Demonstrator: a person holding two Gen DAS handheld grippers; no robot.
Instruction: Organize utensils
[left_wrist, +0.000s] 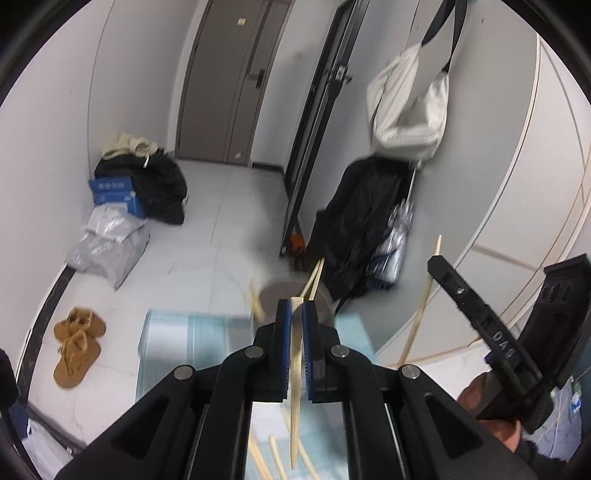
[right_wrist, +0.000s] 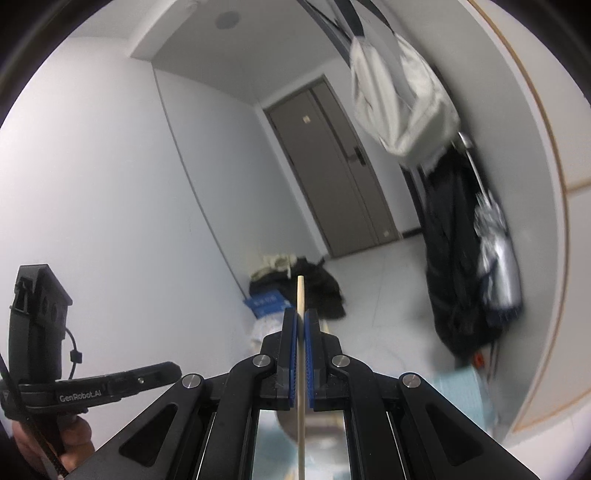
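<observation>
My left gripper (left_wrist: 295, 314) is shut on a pale wooden chopstick (left_wrist: 295, 387) that hangs down between the blue pads. Just beyond the tips stands a grey round holder (left_wrist: 286, 291) with chopsticks (left_wrist: 314, 278) sticking out of it. More chopsticks (left_wrist: 275, 456) lie below on a light blue mat (left_wrist: 192, 332). My right gripper (right_wrist: 300, 321) is shut on another chopstick (right_wrist: 300, 295), held upright; that chopstick also shows in the left wrist view (left_wrist: 421, 299). The grey holder shows blurred under the right gripper (right_wrist: 321, 432).
A black coat (left_wrist: 362, 225) and a white bag (left_wrist: 406, 107) hang on the right wall. Bags and a blue box (left_wrist: 118, 195) sit in the far floor corner. Brown sandals (left_wrist: 75, 343) lie on the floor at left. A grey door (left_wrist: 225, 81) is at the back.
</observation>
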